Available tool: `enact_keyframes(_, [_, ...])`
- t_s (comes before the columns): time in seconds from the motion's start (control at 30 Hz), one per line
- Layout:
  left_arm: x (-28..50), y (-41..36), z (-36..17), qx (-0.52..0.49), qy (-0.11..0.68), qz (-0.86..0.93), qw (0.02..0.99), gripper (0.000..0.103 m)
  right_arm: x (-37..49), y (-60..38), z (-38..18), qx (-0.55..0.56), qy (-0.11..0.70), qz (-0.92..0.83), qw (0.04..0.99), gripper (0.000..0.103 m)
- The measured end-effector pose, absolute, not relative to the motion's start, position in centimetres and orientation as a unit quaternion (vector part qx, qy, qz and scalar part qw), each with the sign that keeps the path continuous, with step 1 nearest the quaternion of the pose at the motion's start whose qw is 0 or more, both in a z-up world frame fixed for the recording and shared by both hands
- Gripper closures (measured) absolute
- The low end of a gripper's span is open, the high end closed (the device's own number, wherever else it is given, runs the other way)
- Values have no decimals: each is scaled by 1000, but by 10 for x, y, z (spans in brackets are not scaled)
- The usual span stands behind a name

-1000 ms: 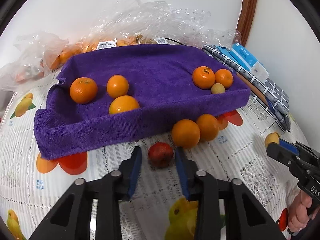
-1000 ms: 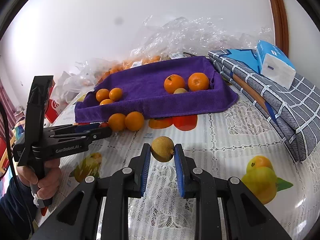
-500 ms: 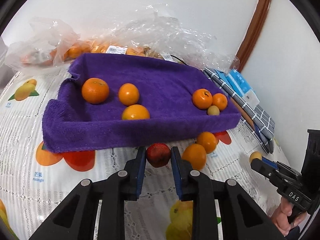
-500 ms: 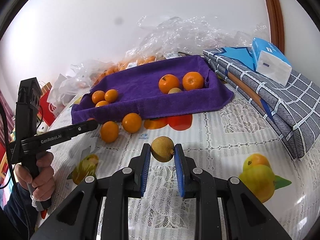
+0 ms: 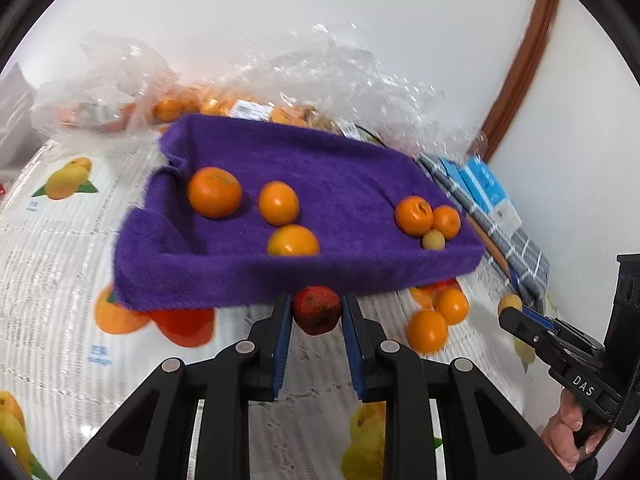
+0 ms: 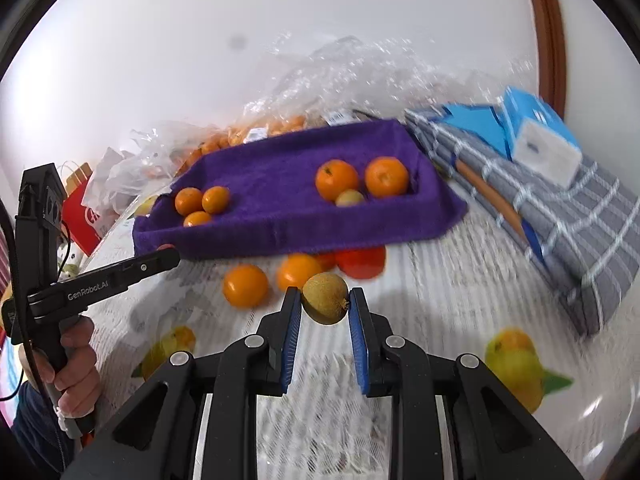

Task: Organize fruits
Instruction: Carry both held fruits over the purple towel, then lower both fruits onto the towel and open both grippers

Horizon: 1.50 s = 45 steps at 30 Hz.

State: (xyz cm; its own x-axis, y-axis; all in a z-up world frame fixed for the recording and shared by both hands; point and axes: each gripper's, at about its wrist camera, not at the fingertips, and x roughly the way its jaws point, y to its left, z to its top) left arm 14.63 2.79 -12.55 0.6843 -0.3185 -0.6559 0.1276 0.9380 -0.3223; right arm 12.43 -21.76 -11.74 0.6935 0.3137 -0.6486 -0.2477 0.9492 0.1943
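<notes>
- Purple tray (image 5: 360, 276), towel-lined, sits mid-desk; plastic bags (image 5: 132, 80) of oranges lie behind it, far left.
- Tray, left group: three oranges (image 5: 215, 192) close together. Right group: two oranges (image 5: 414, 215) with a small tan fruit (image 5: 433, 239) touching them.
- Left gripper (image 5: 316, 312): jaws clamped on a dark red fruit (image 5: 317, 310), held off the desk (image 5: 48, 264) just before the tray's near wall.
- Red fruit: skin looks speckled and dull, so grip should be fair. Judged light and firm, bruisable; hold across the widest girth, as now.
- Two loose oranges (image 6: 245, 285) lie on the desk between the grippers, near the tray's front edge, not yet sorted.
- Right gripper (image 6: 325, 300): jaws clamped on a brown-green fruit (image 6: 325, 298), lifted clear of the desk.
- Brown fruit: matte rough skin, stem nub facing the right jaw. Judged light, low slip; pads sit on opposite sides at mid-height, adequate.
- Far right: folded grey check cloth (image 6: 580, 240) with a blue box (image 6: 540, 140) on top.
- Judgement: both fruits need lowering onto the soft lining, not dropping, beside like fruit.
</notes>
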Motion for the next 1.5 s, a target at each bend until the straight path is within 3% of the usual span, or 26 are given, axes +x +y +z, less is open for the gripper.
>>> enact_keyframes(0.33, [183, 61, -89, -119, 356, -61, 925, 79, 183, -200, -88, 29, 336, 160, 928, 79])
enact_keyframes(0.6, [211, 64, -112, -126, 370, -37, 920, 79, 228, -176, -108, 37, 363, 178, 914, 79])
enact_keyframes(1.23, [219, 58, -128, -103, 396, -29, 912, 79, 236, -159, -136, 7, 391, 174, 904, 79])
enact_keyframes(1.3, [219, 59, -129, -108, 397, -31, 911, 78, 235, -159, -135, 5, 389, 173, 905, 76])
enact_keyframes(1.37, [219, 58, -129, -110, 397, -37, 910, 75, 233, -159, -133, 6, 384, 174, 907, 67])
enact_keyframes(1.5, [217, 57, -128, -108, 391, -45, 913, 68, 222, -170, -116, 18, 361, 170, 917, 64])
